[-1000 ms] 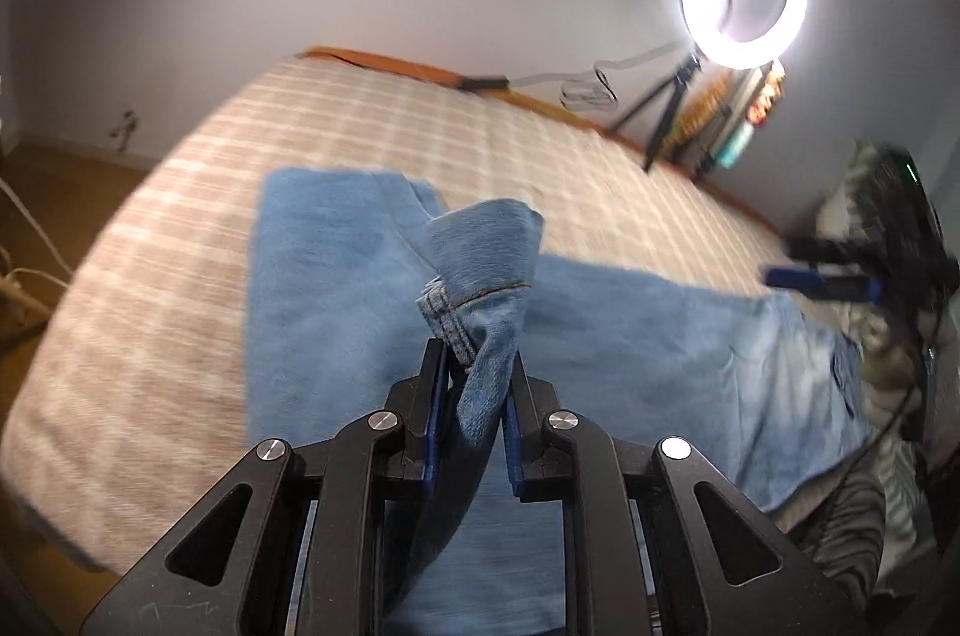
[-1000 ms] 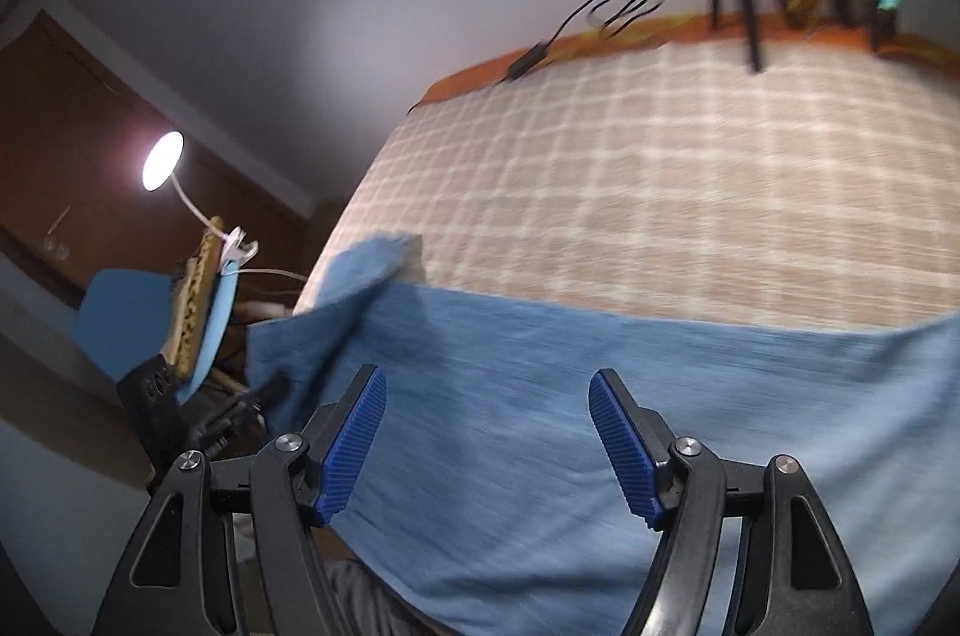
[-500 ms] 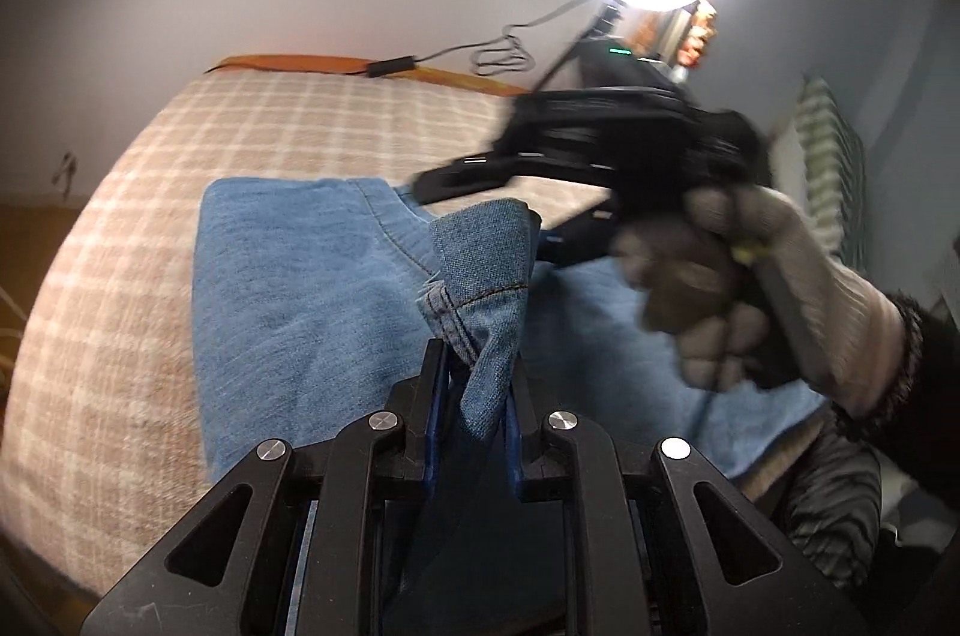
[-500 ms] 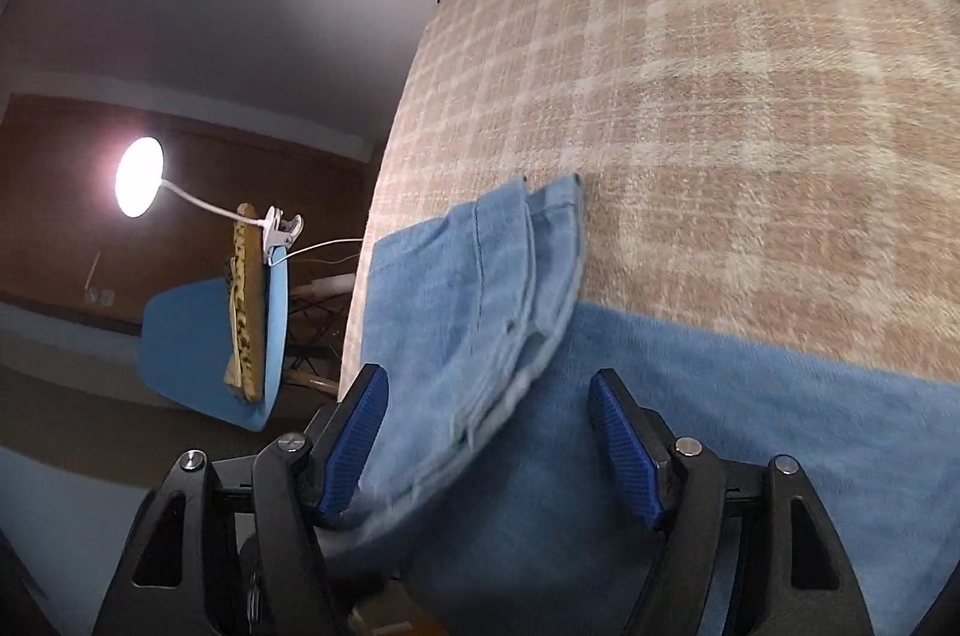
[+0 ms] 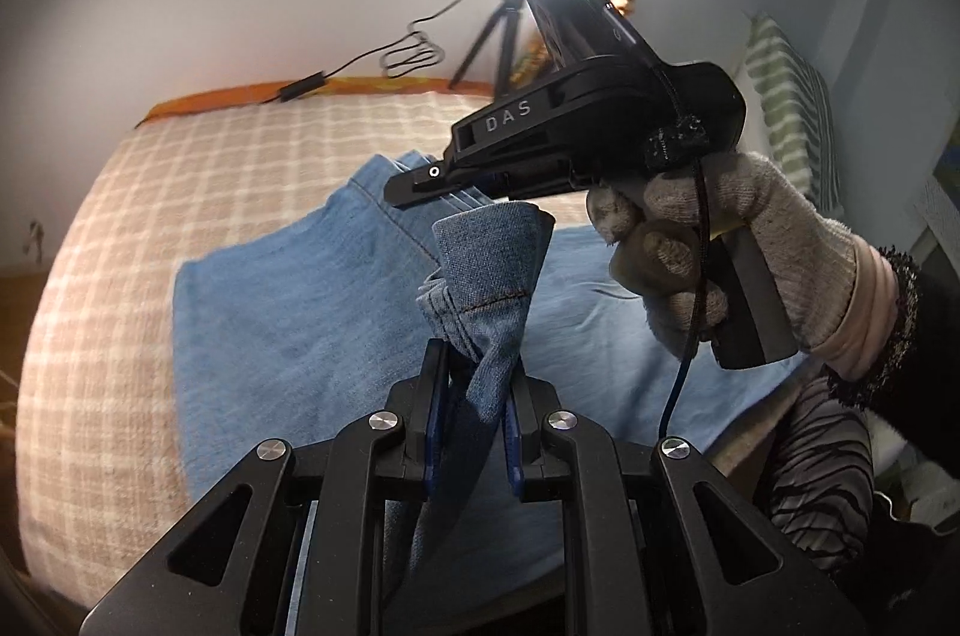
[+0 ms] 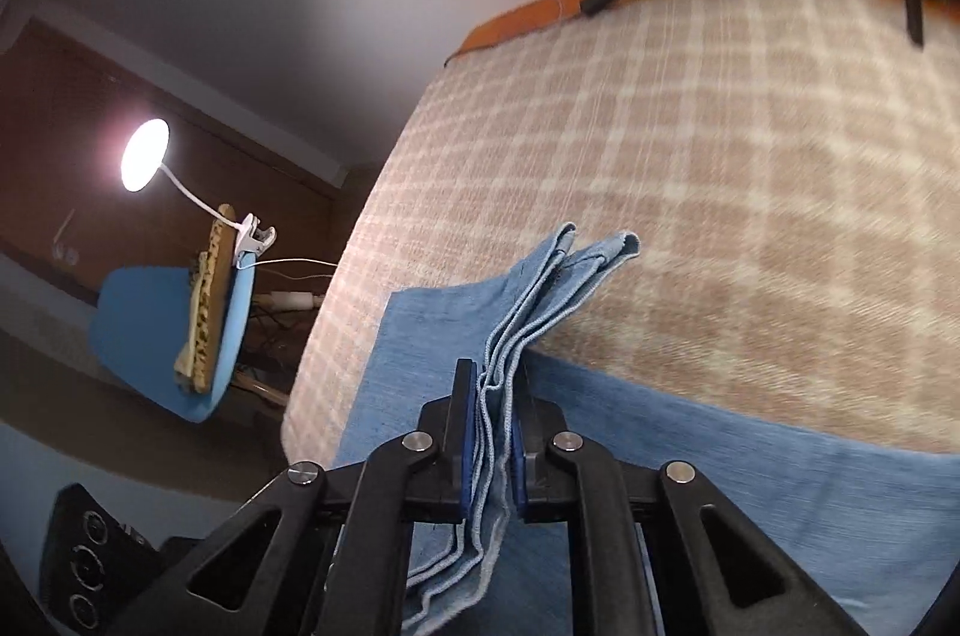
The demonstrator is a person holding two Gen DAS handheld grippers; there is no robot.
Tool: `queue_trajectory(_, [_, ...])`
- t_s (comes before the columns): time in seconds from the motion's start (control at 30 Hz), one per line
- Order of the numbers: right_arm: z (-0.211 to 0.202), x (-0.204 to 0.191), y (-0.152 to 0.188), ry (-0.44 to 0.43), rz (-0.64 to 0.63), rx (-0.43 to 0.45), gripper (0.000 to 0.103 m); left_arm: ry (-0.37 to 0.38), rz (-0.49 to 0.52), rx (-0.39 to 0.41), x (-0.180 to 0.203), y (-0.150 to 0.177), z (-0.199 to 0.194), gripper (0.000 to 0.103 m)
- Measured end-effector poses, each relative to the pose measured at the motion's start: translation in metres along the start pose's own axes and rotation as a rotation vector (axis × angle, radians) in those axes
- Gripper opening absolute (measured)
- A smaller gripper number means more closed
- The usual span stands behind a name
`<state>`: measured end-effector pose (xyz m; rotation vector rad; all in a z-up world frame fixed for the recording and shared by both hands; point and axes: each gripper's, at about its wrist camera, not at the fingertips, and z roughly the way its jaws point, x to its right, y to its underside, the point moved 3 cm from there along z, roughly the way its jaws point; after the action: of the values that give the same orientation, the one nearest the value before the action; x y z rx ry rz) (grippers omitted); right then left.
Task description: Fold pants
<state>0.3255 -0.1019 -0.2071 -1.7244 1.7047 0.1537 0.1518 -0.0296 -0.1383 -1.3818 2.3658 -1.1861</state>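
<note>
Left gripper point(image 5: 471, 405), the black two-finger tool with blue pads, is angled downward, its jaws nearly together and pinching a bunched fold of the light blue denim pants point(image 5: 486, 276), cloth standing up between the pads. Across from it in the left wrist view, the person's right hand point(image 5: 714, 252) in a pale knitted glove is wrapped around the handle of the other black tool, a dark sleeve cuff behind the wrist. Right gripper point(image 6: 489, 462) points down too; its jaws have just been closing, and the blue pads now press on stacked layered edges of the same denim, clamped between them.
</note>
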Motion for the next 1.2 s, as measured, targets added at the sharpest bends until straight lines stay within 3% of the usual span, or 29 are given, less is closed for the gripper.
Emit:
queue_trajectory(0.4, [-0.099,0.035,0.023,0.189,-0.095,0.133,0.006,0.101,0.089,-0.006,0.083,-0.006,0.026,0.014])
queue_trajectory(1.2, [-0.260,0.162,0.080,0.419,-0.006,0.239,0.006,0.354,0.231,-0.042,0.245,-0.027,0.104,0.014])
